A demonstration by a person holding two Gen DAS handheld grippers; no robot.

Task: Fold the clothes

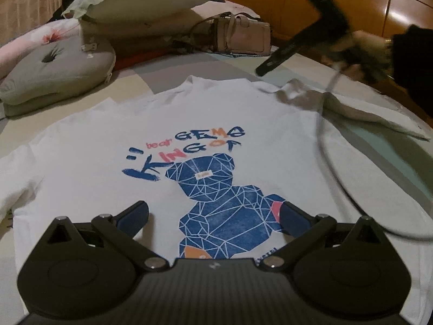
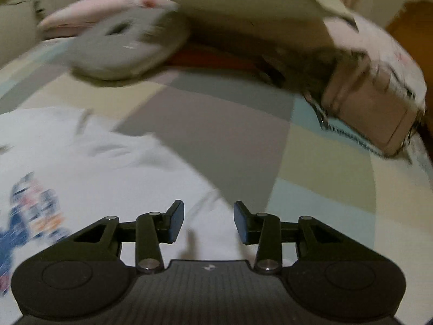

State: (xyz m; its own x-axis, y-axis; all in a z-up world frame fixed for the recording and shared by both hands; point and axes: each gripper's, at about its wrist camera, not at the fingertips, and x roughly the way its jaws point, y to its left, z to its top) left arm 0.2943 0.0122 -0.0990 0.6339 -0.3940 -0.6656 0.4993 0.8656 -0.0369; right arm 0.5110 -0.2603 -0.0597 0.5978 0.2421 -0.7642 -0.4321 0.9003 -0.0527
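Left tool [image 1: 213, 214] gapes over T-shirt [image 1: 108, 146], collar pointing away

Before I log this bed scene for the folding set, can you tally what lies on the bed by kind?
T-shirts: 1, white with a blue bear print
Pillows and cushions: 3, pale green pillow, round grey cushion, pink floral one
Handbags: 1, pinkish
Total: 5

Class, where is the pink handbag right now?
In the left wrist view, the pink handbag sits on the bed beyond the white T-shirt, right of the pillows, before the wooden headboard.
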